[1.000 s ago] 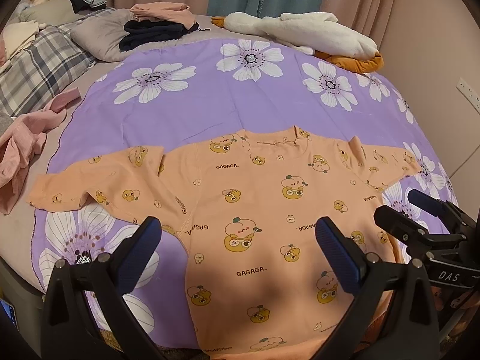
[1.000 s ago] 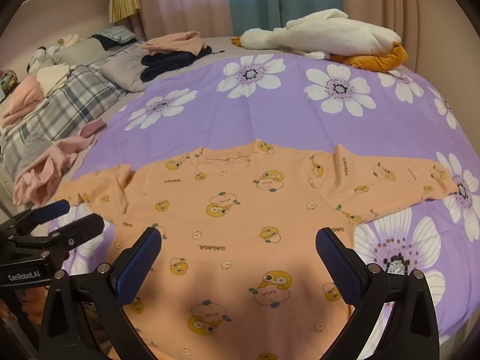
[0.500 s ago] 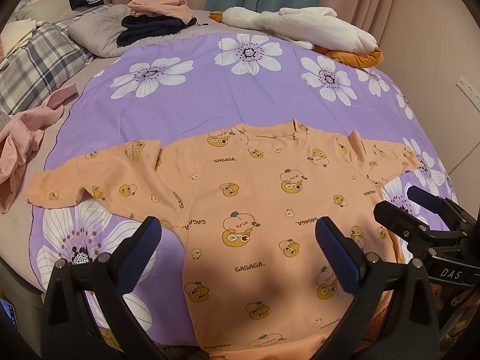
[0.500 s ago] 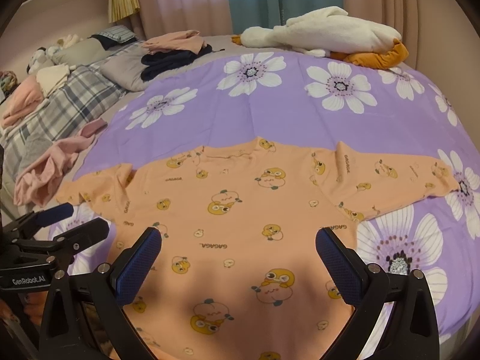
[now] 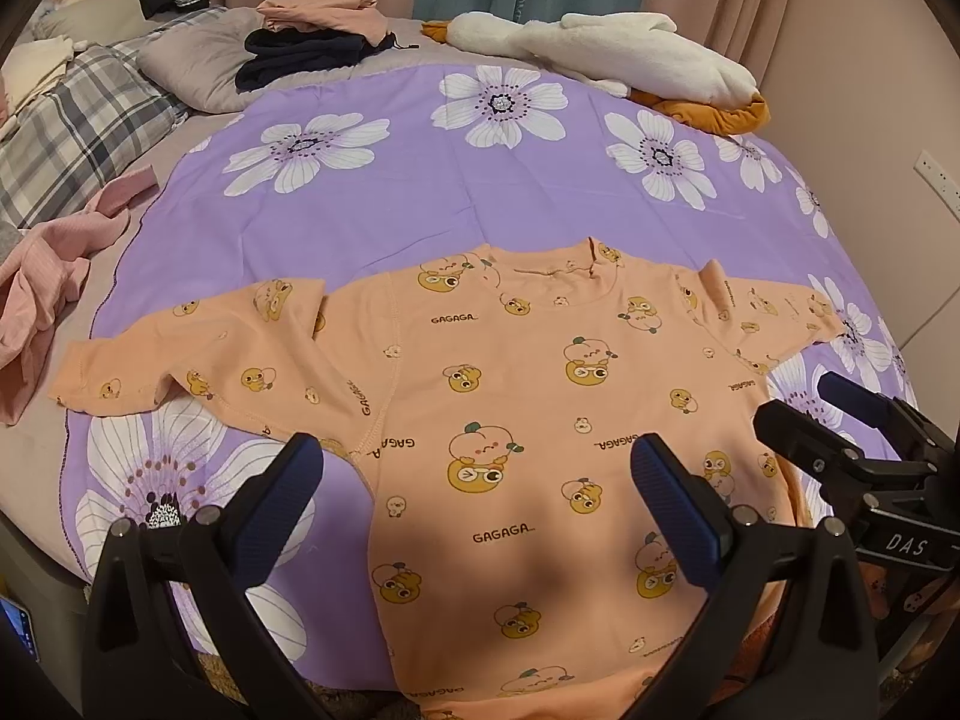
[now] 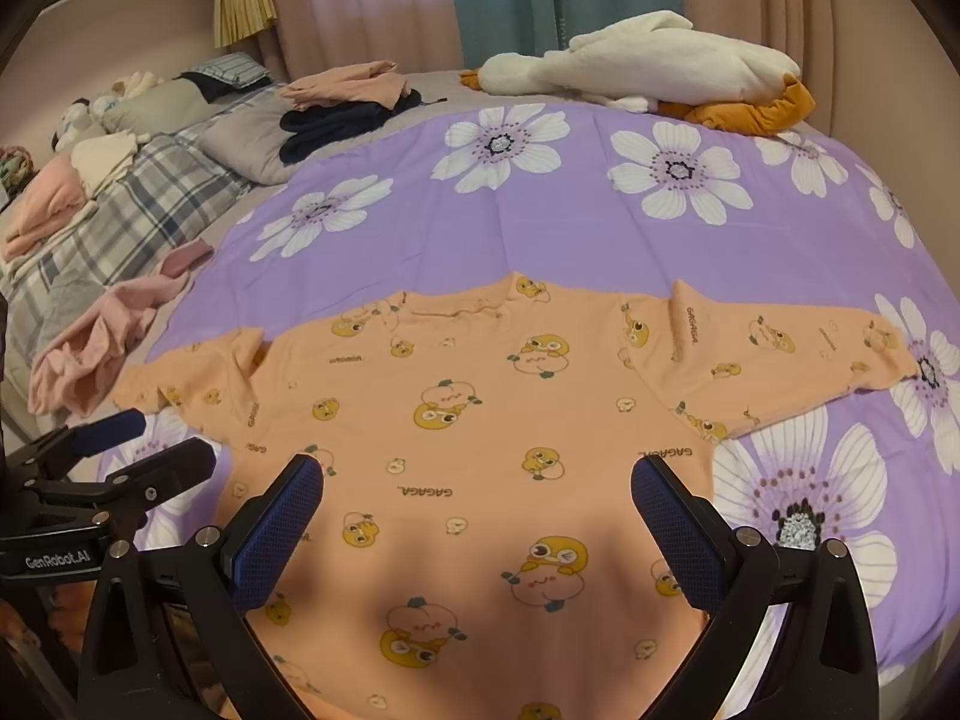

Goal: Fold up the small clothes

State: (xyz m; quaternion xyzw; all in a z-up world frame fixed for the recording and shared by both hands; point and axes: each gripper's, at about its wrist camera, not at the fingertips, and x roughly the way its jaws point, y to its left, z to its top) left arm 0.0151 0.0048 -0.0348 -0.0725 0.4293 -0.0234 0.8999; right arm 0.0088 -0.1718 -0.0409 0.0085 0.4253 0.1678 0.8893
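We hover both grippers, left point(image 5: 477, 495) and right point(image 6: 477, 513), fingers spread and holding nothing, over the orange shirt point(image 5: 540, 420) lying flat on the purple sheet point(image 5: 420, 192) (sleeves out, ready for folding).

Shirt point(image 5: 540, 420): flat on the bedspread point(image 5: 420, 192), near edge, collar away, sleeves out to both sides.
Left gripper point(image 5: 477, 504): above shirt's lower left part.
Right gripper point(image 6: 477, 516): beside it, above shirt's lower right part.
Plush goose point(image 5: 600, 54): far edge of bed, behind shirt.
Folded clothes point(image 5: 312, 30): far left, on a pillow point(image 5: 186, 60).
Crumpled garment point(image 5: 42, 282): left of bedspread, beside left sleeve.
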